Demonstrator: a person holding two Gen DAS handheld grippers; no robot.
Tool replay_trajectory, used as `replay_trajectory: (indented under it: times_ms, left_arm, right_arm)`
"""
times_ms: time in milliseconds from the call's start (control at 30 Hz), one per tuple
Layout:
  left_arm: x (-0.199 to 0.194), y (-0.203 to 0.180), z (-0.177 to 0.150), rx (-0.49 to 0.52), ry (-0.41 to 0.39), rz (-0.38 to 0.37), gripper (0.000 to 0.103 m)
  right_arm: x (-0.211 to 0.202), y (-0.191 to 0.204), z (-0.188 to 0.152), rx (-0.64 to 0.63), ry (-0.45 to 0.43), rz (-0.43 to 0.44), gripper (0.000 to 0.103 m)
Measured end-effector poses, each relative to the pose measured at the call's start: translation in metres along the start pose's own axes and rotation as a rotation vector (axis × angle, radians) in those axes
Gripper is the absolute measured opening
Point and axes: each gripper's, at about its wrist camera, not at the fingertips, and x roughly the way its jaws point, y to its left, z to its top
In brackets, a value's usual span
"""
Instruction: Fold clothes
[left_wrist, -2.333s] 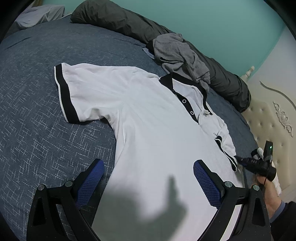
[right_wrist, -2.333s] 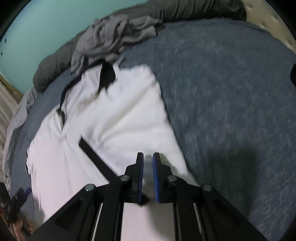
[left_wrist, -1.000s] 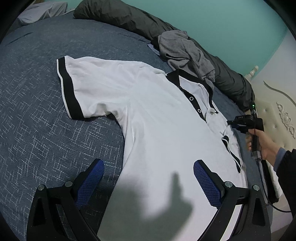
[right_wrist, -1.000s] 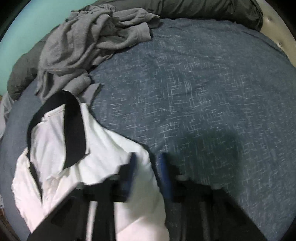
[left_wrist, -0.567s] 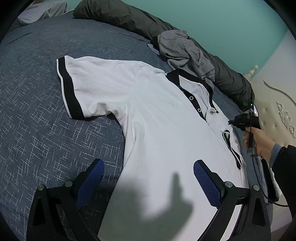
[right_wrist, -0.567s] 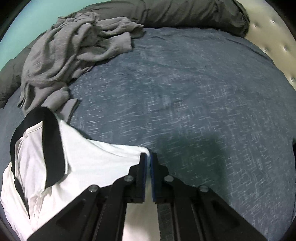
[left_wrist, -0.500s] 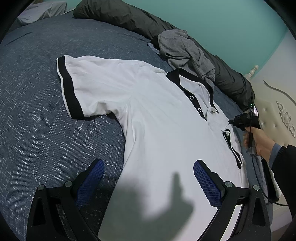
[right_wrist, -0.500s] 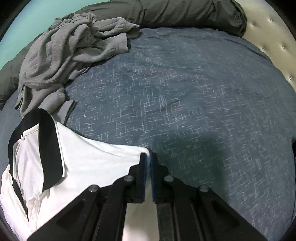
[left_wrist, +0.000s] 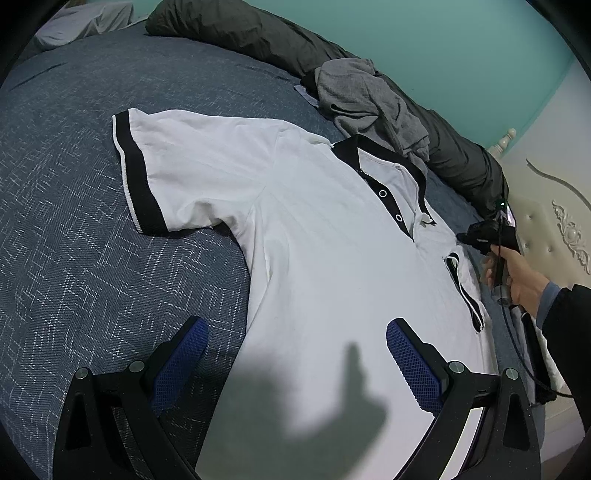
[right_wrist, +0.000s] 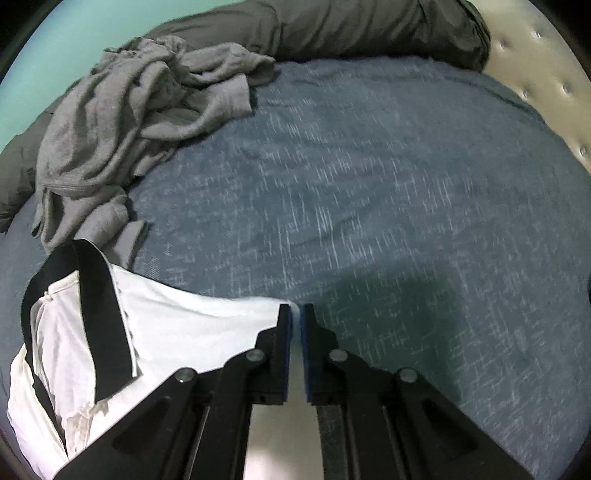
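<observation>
While the white polo shirt lies face up and spread on the blue bedspread, its far sleeve is folded in over the chest, black cuff uppermost. Right gripper sits at the shoulder edge, jaws nearly together but easing apart, white fabric between the pads. Judgement: to fold well, let go only once the crease lies straight, then flatten it. Left gripper hovers above the lower body, jaws wide apart, nothing held, pitched downward. Person's hand grips the right tool's handle. Grey garment lies crumpled beyond the collar.
</observation>
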Motion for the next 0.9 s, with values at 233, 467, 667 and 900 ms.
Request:
replay_trajectory:
  times_ms: [233, 467, 667, 900]
  left_arm:
    - [-0.002, 0.000, -0.001, 0.000, -0.003, -0.004, 0.100]
    - [-0.006, -0.001, 0.000, 0.000, -0.009, -0.011, 0.100]
    - [-0.007, -0.001, 0.003, -0.006, -0.013, -0.012, 0.100]
    - [-0.011, -0.003, 0.004, -0.010, -0.018, -0.017, 0.100]
  right_arm:
    - [-0.032, -0.010, 0.009, 0.042, -0.103, 0.092, 0.036]
    - [-0.040, -0.020, -0.021, 0.030, -0.053, 0.139, 0.035]
    - [-0.053, -0.009, -0.066, -0.041, -0.049, 0.178, 0.035]
    - [-0.108, -0.013, -0.125, -0.014, -0.124, 0.303, 0.035]
